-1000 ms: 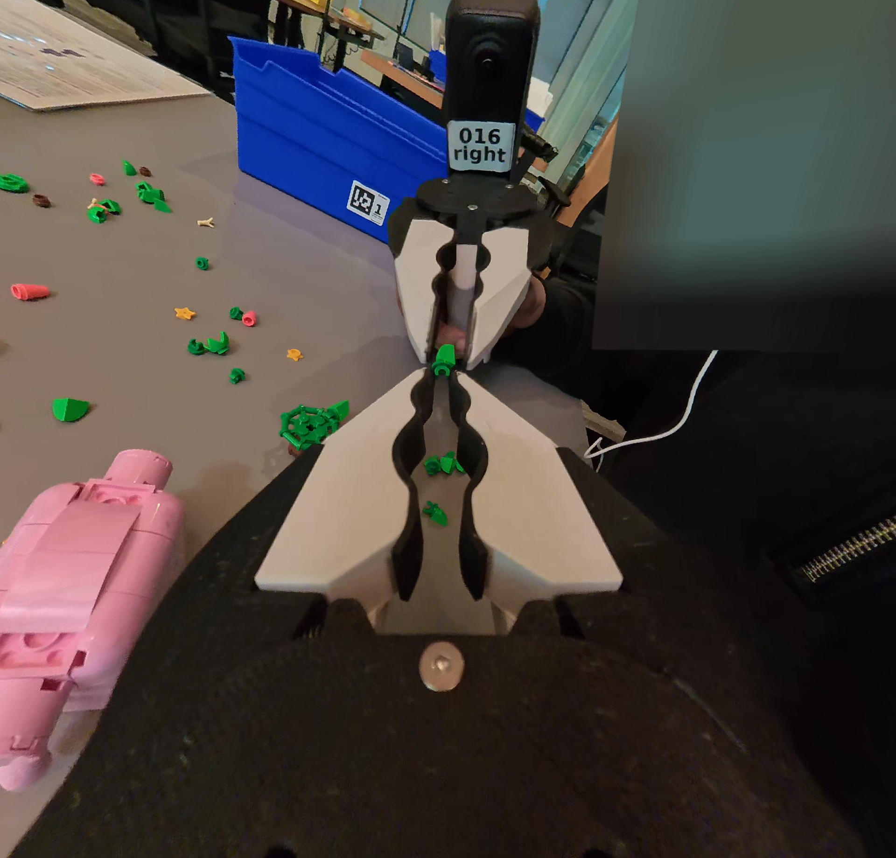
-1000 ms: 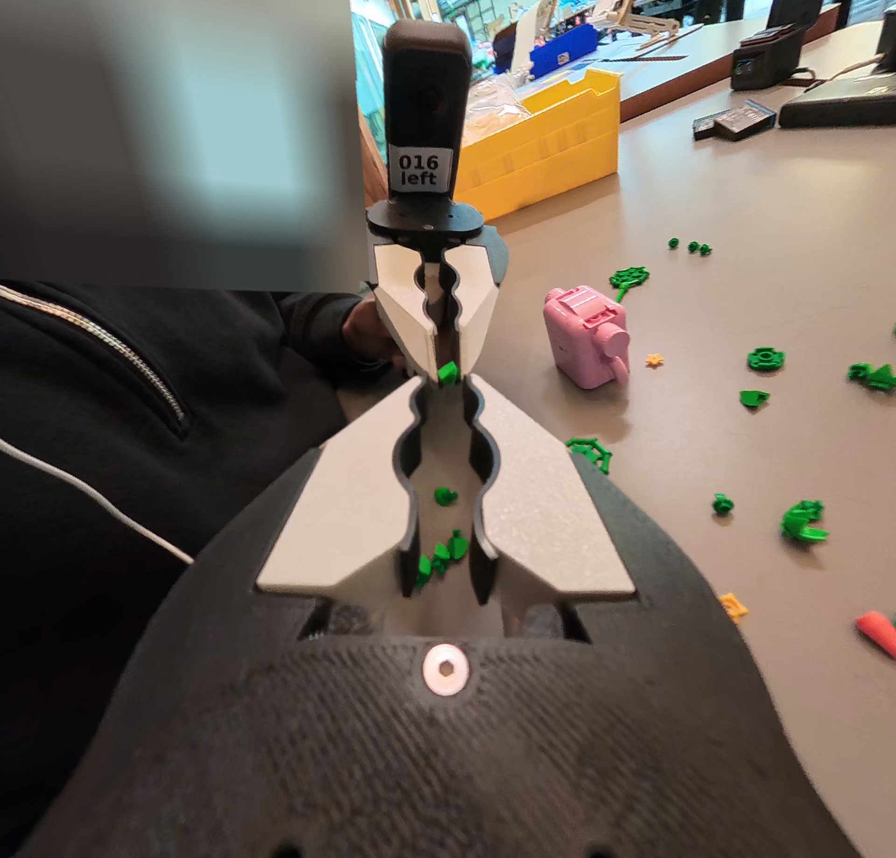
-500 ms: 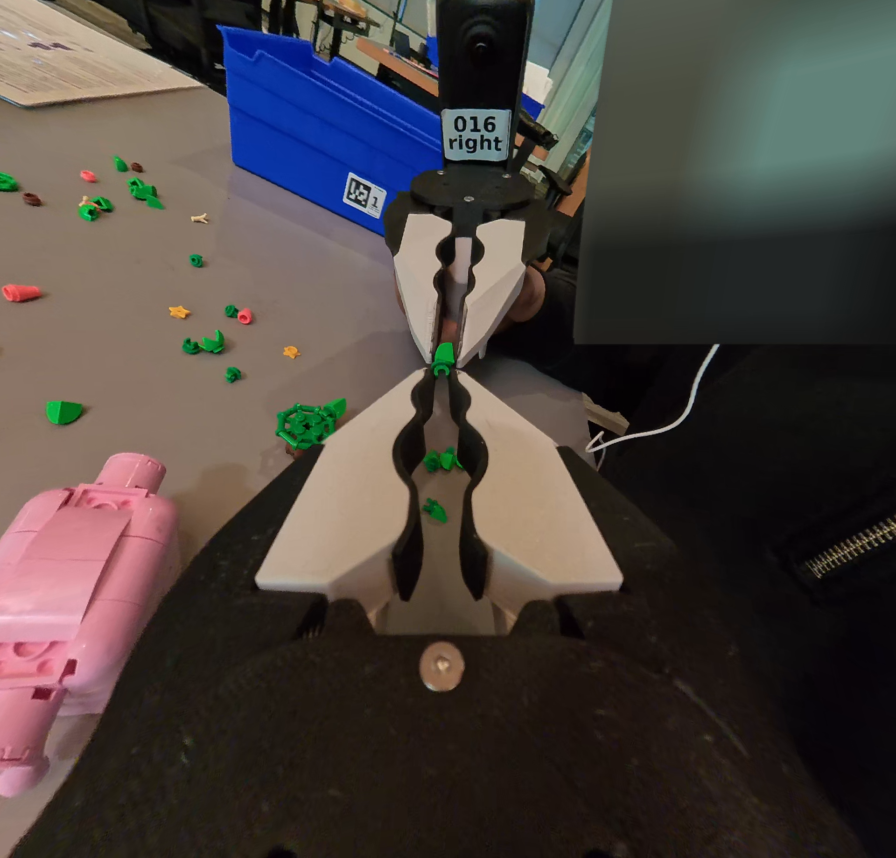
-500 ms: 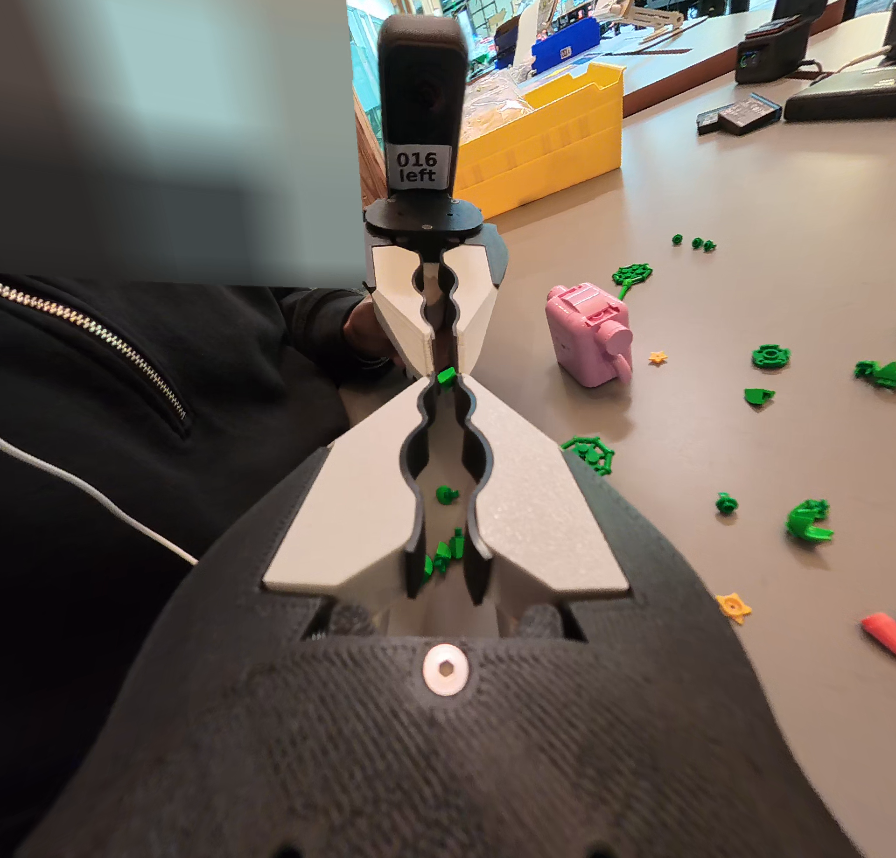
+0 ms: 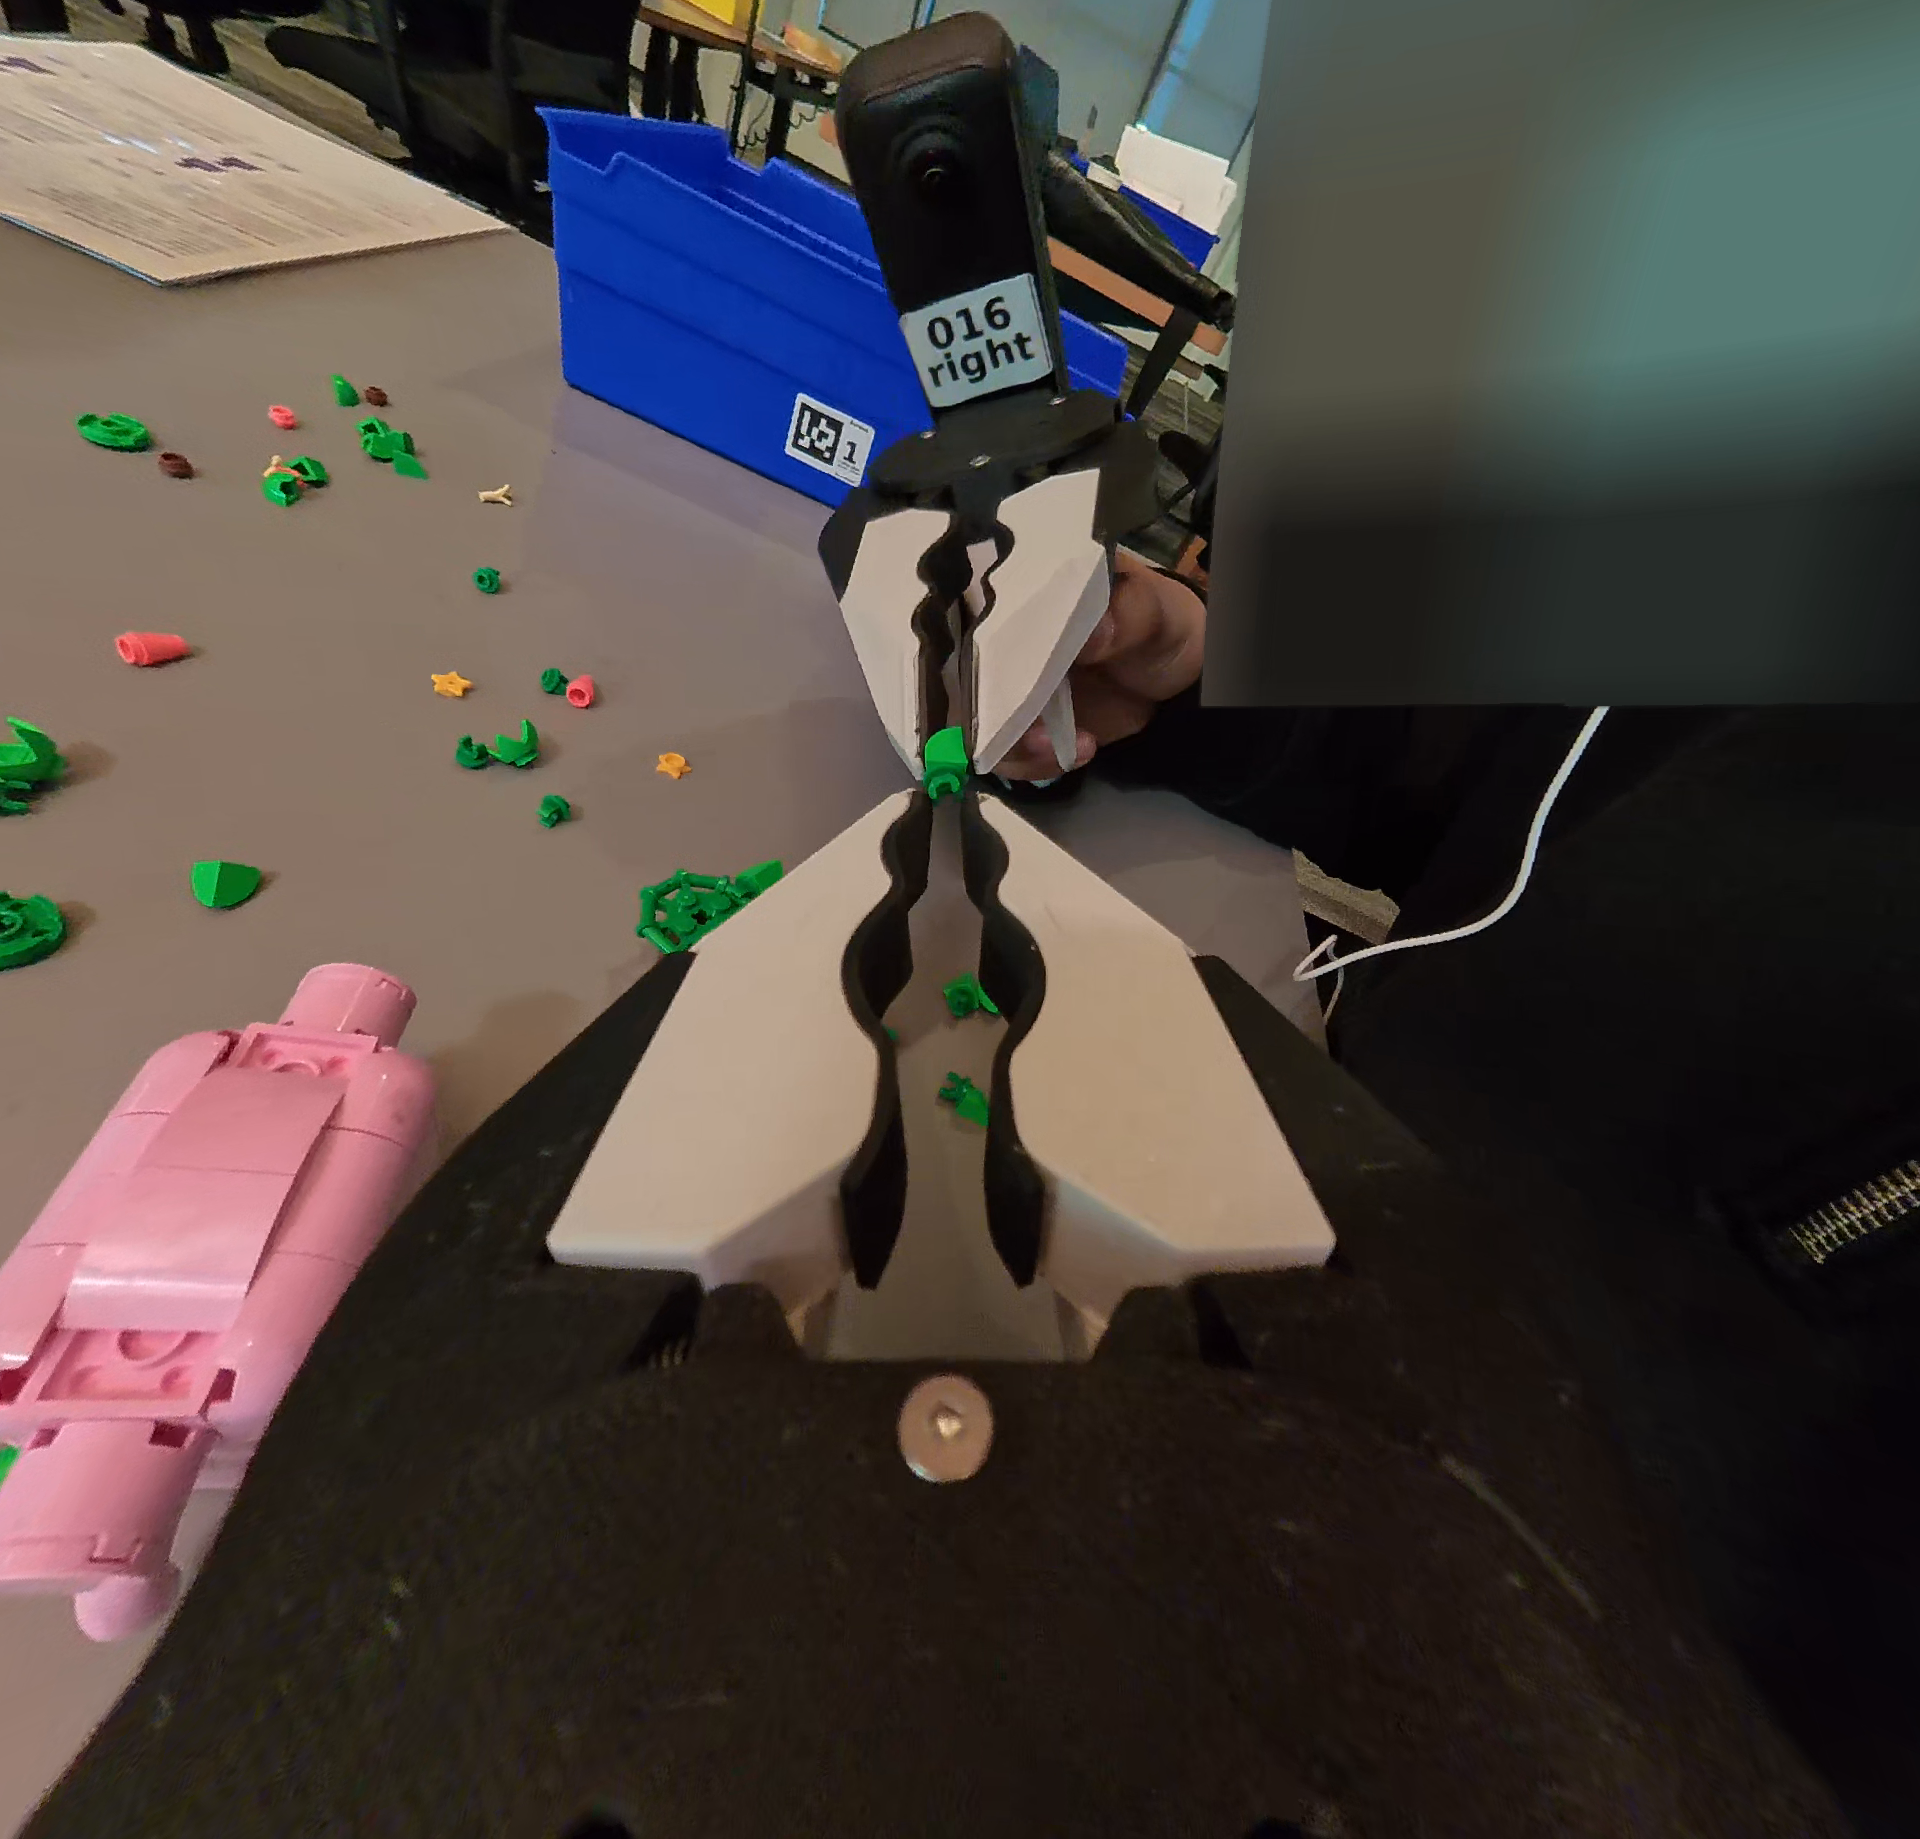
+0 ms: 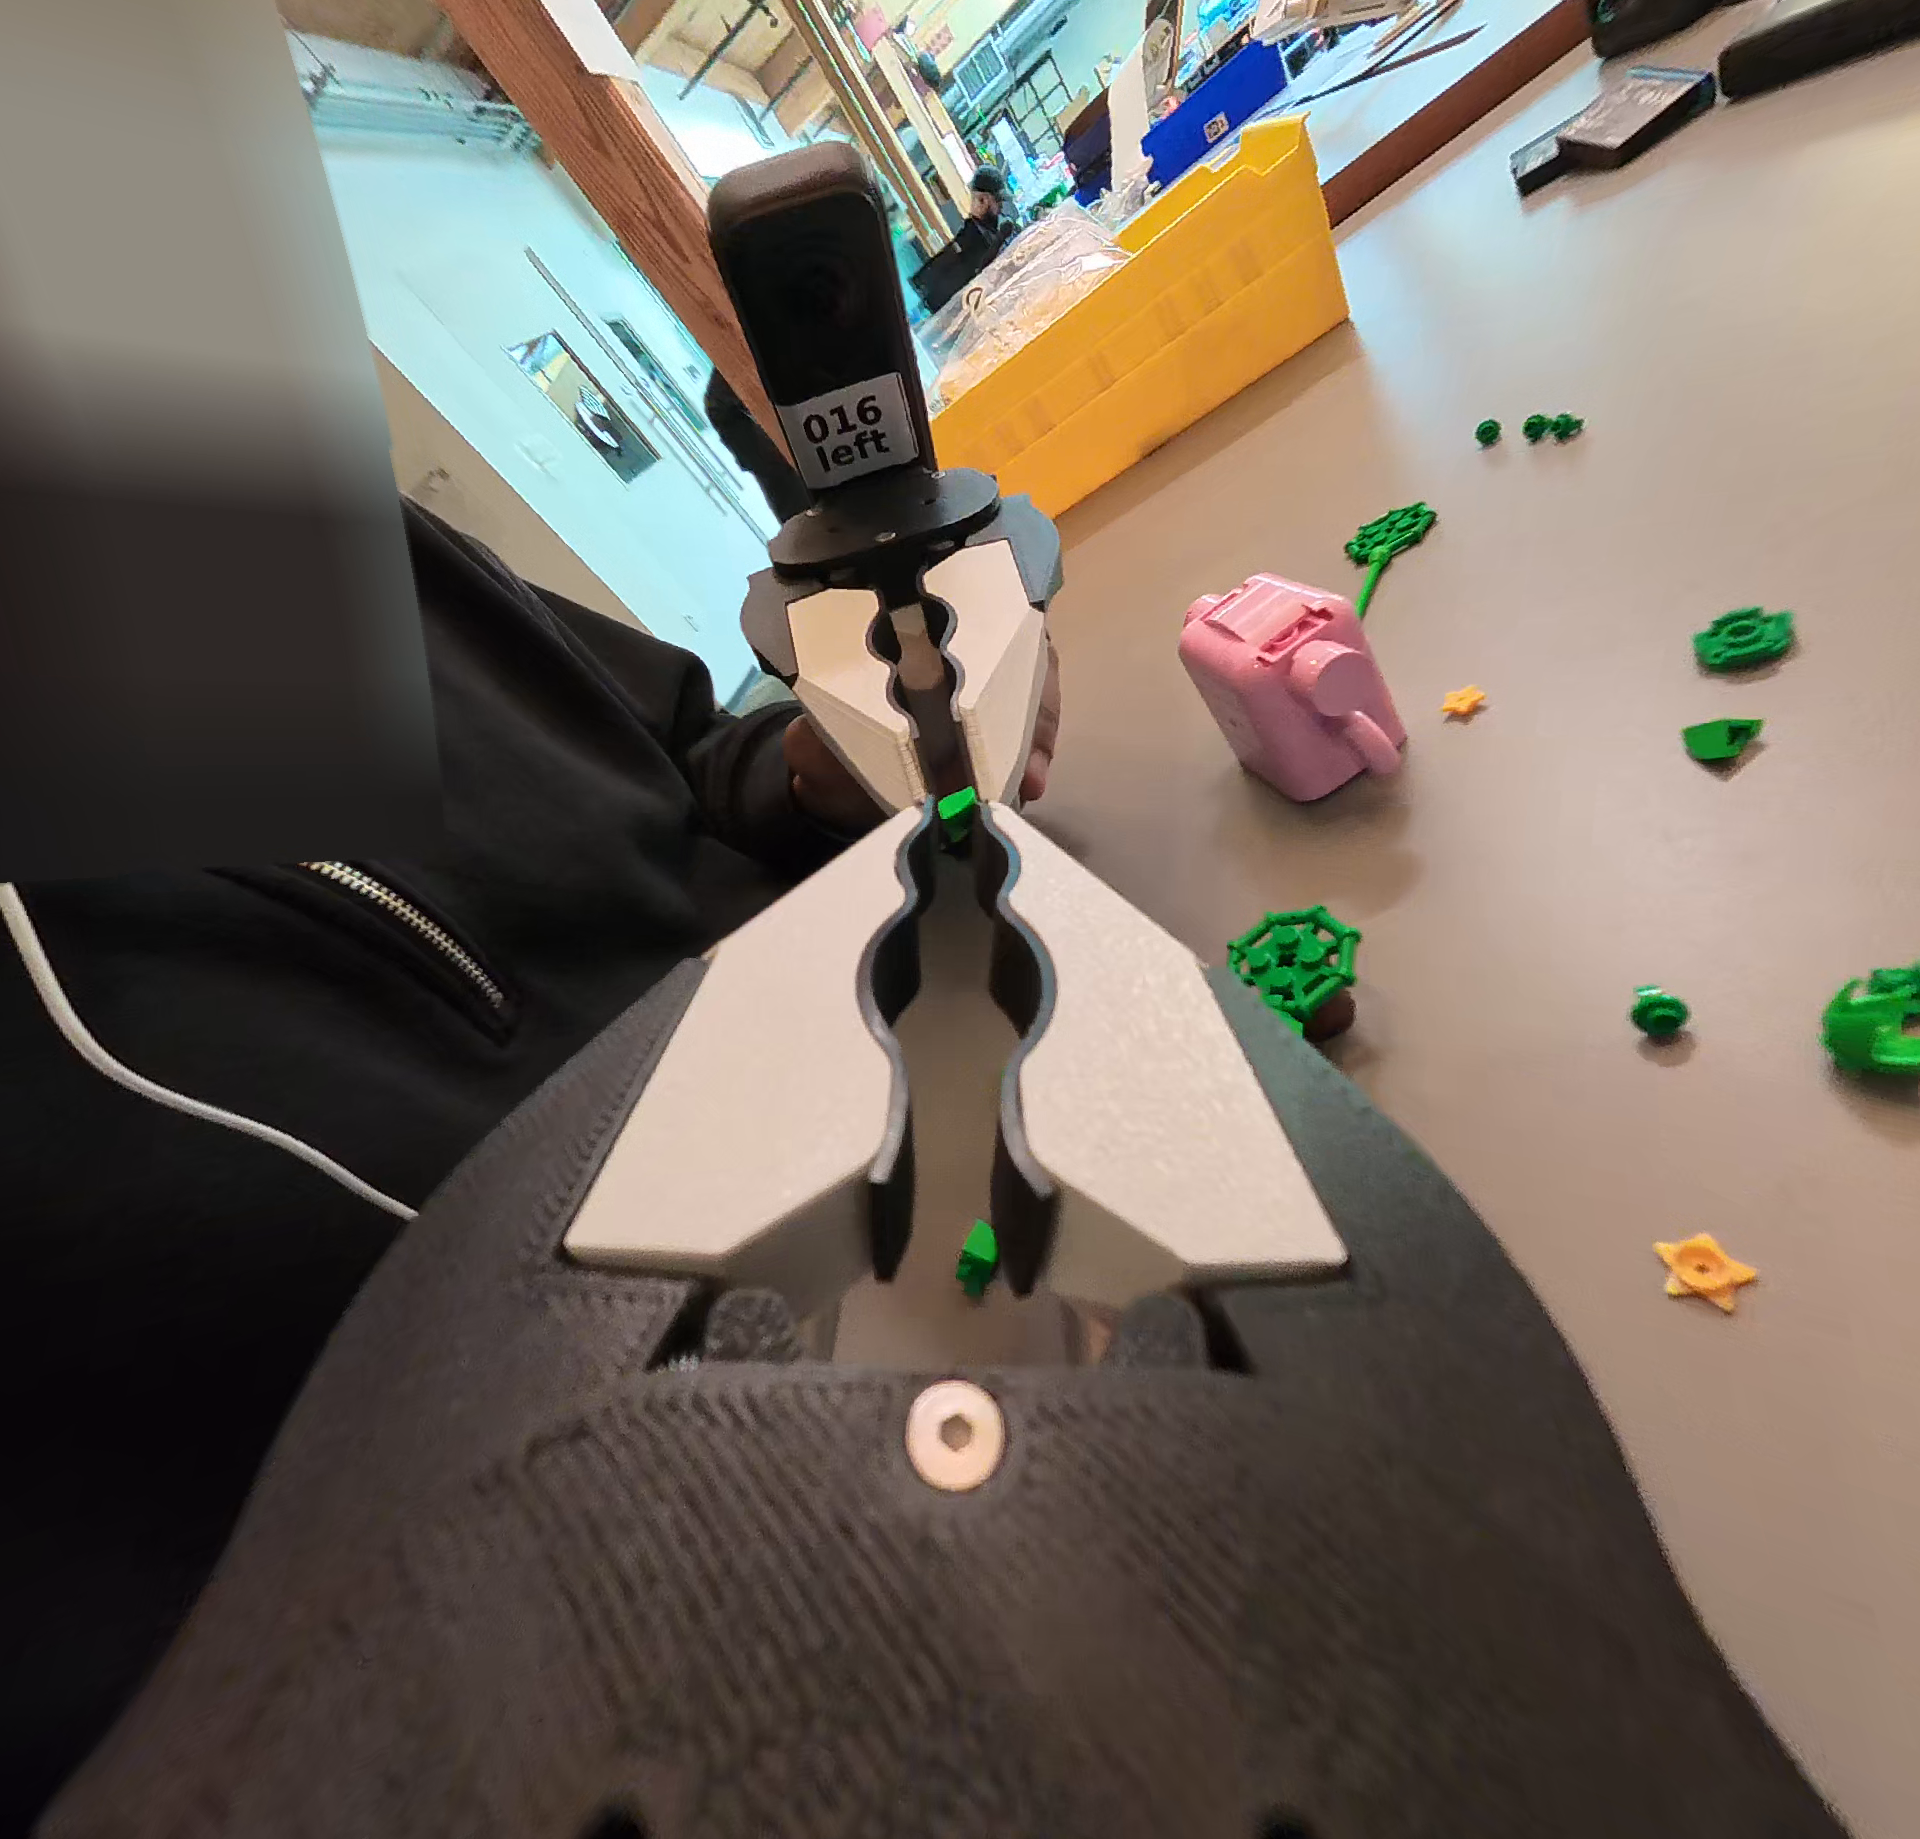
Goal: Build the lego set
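Both tongs meet tip to tip above the near edge of the grey tabletop (image 5: 343, 584), each pinched on a small green piece. The left tongs (image 5: 940, 797) are closed on a little green clip piece (image 5: 942, 783) at their very tips, and the right tongs (image 5: 948, 750), facing them from the far side, are closed on a green rounded piece (image 5: 945, 748). The two green pieces touch each other, held in the air between the tips. In the right wrist view, the right tongs (image 6: 954, 833) and the left tongs (image 6: 954, 802) show the same meeting, with a green piece (image 6: 954, 808) visible at the junction; how the two pieces join is too small to tell.

A pink lego build (image 5: 197, 1228) lies on its side on the tabletop at near left in the left wrist view; in the right wrist view it sits farther off to the right (image 6: 1288, 683). A green web-shaped piece (image 5: 691, 906) lies just left of the left tongs. Loose green, orange and coral pieces are scattered across the tabletop, among them an orange star (image 6: 1704, 1270) and a coral cone (image 5: 151, 648). A blue bin (image 5: 717, 283) stands at the far side, a yellow bin (image 6: 1164, 314) at the other end, and a printed sheet (image 5: 197, 179) lies at far left.
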Available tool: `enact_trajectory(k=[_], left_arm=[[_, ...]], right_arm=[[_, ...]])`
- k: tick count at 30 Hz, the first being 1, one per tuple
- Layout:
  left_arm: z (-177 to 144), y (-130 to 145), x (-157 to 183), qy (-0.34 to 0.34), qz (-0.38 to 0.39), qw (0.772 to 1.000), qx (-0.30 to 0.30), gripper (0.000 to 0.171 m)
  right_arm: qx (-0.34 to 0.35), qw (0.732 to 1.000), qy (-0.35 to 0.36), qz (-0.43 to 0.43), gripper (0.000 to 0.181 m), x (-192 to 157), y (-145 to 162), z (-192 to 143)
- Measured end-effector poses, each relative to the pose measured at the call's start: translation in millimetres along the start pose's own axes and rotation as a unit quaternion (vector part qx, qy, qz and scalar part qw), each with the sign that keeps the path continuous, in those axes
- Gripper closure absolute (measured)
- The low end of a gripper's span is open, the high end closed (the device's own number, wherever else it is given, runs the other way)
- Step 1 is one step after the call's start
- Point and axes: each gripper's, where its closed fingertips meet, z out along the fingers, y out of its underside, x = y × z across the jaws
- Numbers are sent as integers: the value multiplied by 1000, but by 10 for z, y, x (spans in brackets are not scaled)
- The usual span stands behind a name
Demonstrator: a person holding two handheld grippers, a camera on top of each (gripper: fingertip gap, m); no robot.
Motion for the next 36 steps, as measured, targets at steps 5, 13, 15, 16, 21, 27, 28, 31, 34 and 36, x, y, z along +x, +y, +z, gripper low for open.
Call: enact_trajectory(k=[5,13,15,16,21,27,28,31,34,36], left_arm=[[2,-1,-7,-2,0,1000,0,171],[5,2,-62,-66,90,994,-12,164],[9,22,-100,-93,122,988,-24,168],[8,25,-113,-104,135,985,-28,170],[9,38,-141,-135,179,974,-39,171],[6,10,-127,-141,202,969,-34,168],[10,17,-125,-140,202,969,-35,168],[23,41,-115,-135,203,969,-41,171],[21,34,-105,-134,206,968,-40,171],[19,33,-93,-132,209,968,-40,171]], right_arm=[[5,1000,-5,23,177,11,-5,-3],[47,986,-43,156,178,98,-41,-35],[47,981,-45,182,177,123,-22,-33],[46,980,-45,188,177,129,-15,-30],[40,978,-40,201,177,137,6,-27],[34,977,-40,209,177,128,35,-15],[33,976,-41,211,177,123,38,-10],[33,975,-42,215,178,125,44,-9],[34,975,-47,216,178,114,39,-8],[33,975,-50,216,178,104,40,-6]])
